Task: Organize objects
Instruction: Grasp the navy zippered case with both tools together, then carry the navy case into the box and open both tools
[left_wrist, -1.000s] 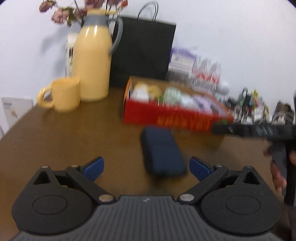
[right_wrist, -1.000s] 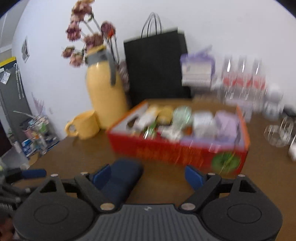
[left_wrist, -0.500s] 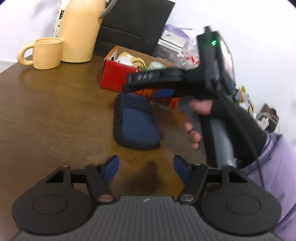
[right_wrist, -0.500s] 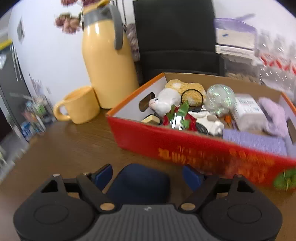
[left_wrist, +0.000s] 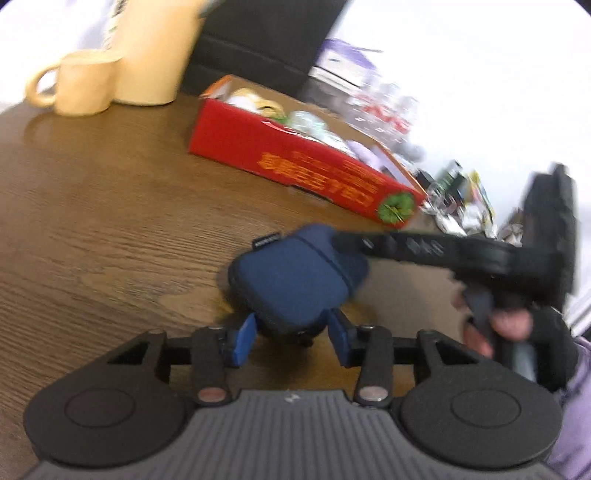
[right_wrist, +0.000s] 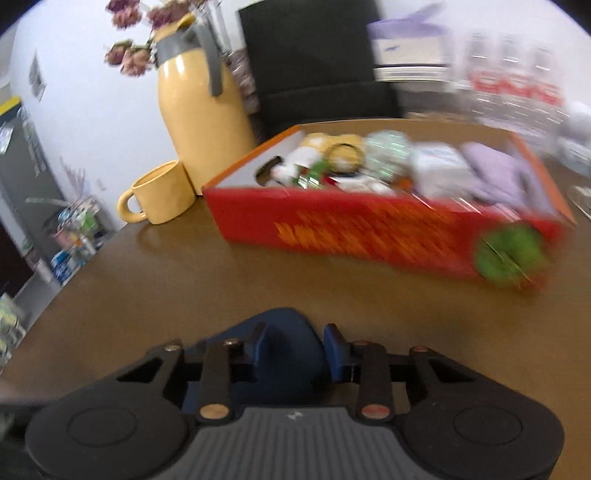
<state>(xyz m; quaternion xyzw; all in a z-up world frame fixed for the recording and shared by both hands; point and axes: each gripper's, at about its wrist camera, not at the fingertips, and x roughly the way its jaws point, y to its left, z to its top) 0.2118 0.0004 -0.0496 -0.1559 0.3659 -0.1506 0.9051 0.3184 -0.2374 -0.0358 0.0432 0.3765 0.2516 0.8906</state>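
Observation:
A dark blue zip pouch (left_wrist: 295, 277) is held just above the brown table. My left gripper (left_wrist: 291, 332) is shut on its near end. My right gripper (right_wrist: 293, 343) is shut on the other end of the pouch (right_wrist: 284, 354), and shows in the left wrist view as a black arm (left_wrist: 443, 254) reaching in from the right. A red cardboard box (right_wrist: 369, 229) full of small items stands beyond the pouch; it also shows in the left wrist view (left_wrist: 295, 166).
A yellow jug (right_wrist: 199, 110) and yellow mug (right_wrist: 162, 192) stand at the back left, a black paper bag (right_wrist: 314, 62) behind the box. Water bottles (right_wrist: 509, 74) and small clutter (left_wrist: 458, 199) lie at the back right. The table edge (right_wrist: 55, 295) runs along the left.
Both grippers have closed on the blue pouch, one at each end. The pouch has moved nearer to the left gripper and away from the red box. Both views are motion-blurred.

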